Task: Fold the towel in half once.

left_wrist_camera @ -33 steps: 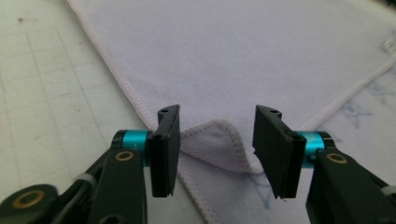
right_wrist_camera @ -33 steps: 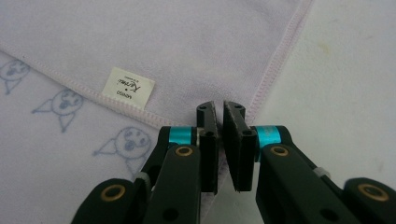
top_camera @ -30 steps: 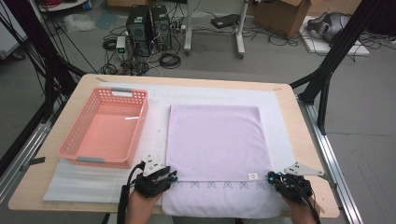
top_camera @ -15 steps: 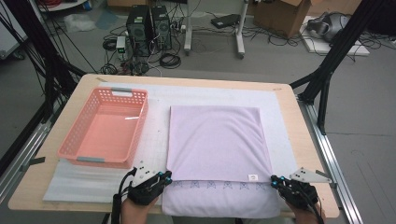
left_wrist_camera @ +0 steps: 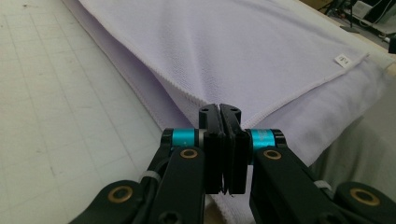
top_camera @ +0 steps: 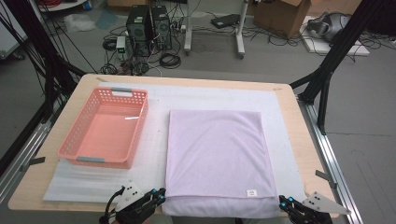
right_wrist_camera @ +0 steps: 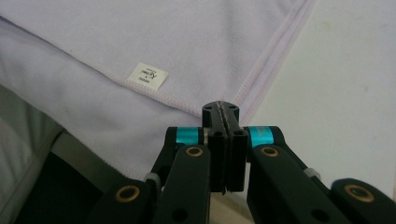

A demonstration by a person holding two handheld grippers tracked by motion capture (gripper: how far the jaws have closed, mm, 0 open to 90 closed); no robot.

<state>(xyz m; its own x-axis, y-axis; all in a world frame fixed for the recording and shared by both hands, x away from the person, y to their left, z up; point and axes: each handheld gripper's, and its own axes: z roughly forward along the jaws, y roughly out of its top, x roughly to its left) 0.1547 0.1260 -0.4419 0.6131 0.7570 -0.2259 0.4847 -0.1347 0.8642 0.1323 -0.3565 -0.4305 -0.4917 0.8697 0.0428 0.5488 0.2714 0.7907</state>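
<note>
At the near table edge, the left gripper [top_camera: 150,201] and the right gripper [top_camera: 288,205] sit at the two near corners of the folded purple towel [top_camera: 215,154]. Each has its jaws pressed fully together; whether they pinch the hem is unclear. The towel lies flat on the white mat [top_camera: 154,154]. A pink basket [top_camera: 105,127] stands far left.

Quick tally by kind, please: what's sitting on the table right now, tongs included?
Lilac towel: 1
Pink basket: 1
White foam mat: 1
Tongs: 2, left tongs and right tongs, both closed at the towel's near corners
Total: 5
</note>
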